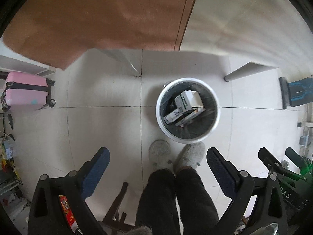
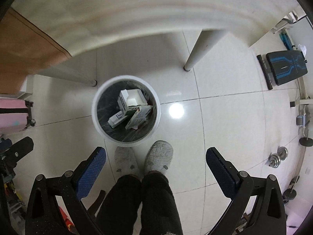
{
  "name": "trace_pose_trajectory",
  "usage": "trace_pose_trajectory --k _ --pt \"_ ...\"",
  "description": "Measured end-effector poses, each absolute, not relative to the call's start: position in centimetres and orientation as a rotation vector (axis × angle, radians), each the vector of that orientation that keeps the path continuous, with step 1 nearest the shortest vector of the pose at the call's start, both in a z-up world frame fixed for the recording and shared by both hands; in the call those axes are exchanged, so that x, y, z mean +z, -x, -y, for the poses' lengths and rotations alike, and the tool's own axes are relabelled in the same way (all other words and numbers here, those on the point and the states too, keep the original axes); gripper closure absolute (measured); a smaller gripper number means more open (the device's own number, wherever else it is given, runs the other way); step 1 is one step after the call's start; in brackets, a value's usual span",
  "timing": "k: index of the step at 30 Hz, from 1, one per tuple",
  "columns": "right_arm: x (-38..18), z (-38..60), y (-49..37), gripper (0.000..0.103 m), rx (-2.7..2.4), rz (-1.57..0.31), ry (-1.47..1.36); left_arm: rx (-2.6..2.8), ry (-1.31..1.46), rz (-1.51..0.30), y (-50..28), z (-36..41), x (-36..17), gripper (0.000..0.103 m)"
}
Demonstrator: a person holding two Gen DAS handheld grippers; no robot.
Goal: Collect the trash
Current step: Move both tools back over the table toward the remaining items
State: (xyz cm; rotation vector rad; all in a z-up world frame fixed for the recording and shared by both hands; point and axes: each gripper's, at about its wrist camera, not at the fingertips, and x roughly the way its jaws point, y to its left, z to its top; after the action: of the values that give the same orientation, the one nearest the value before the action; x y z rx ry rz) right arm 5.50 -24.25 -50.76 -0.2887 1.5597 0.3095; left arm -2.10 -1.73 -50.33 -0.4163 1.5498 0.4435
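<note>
White plastic forms the round bin [image 1: 187,110] standing on the pale tiled floor [image 1: 97,129], just in front of the person's feet. A dark liner bag [image 1: 210,105] covers its inside wall, and several cardboard boxes [image 1: 187,101] lie jumbled at the bottom: one open and white inside, the others printed, leaning across each other. From the right wrist camera the same bin [image 2: 126,108] appears left of centre, with the boxes [image 2: 133,107] piled toward its far side; the lettering on them is too blurred to read fully.

Two fluffy grey slippers [image 1: 177,155] sit side by side, the toe of one almost touching the bin's near rim, with dark trousers [image 1: 176,197] above them.

The left gripper [image 1: 158,157] hangs above the floor with its blue-padded fingers [image 1: 97,164] spread wide, holding nothing. The right gripper [image 2: 156,157] is likewise wide apart and bare, its fingers [image 2: 219,168] framing the slippers and the bin beyond. In the left view the right gripper [image 1: 277,156] also shows at the right edge.

Farther out, a table [image 1: 244,19] with a brown mat [image 1: 101,15] overhangs the bin, its white legs [image 2: 199,47] on either side. A pink suitcase [image 1: 27,90] stands to the left, a black-and-blue case [image 2: 285,67] to the right, with dumbbells [image 2: 277,157] near it.
</note>
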Motion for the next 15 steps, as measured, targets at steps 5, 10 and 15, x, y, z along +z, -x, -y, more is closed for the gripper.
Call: trace_pose_trajectory --k 5,10,15 --pt "-43.4 25.3 -4.5 0.000 0.316 -1.528 0.256 0.423 0.407 -1.521 3.3 2.8 -45.0 0.002" --pt "-35.8 25.9 -3.2 0.000 0.327 -1.497 0.225 0.399 0.394 -1.485 4.3 3.4 -39.7 0.002" --pt "-29.5 25.7 -1.9 0.000 0.332 -1.468 0.200 0.376 0.410 -1.429 5.1 3.2 -34.9 0.002"
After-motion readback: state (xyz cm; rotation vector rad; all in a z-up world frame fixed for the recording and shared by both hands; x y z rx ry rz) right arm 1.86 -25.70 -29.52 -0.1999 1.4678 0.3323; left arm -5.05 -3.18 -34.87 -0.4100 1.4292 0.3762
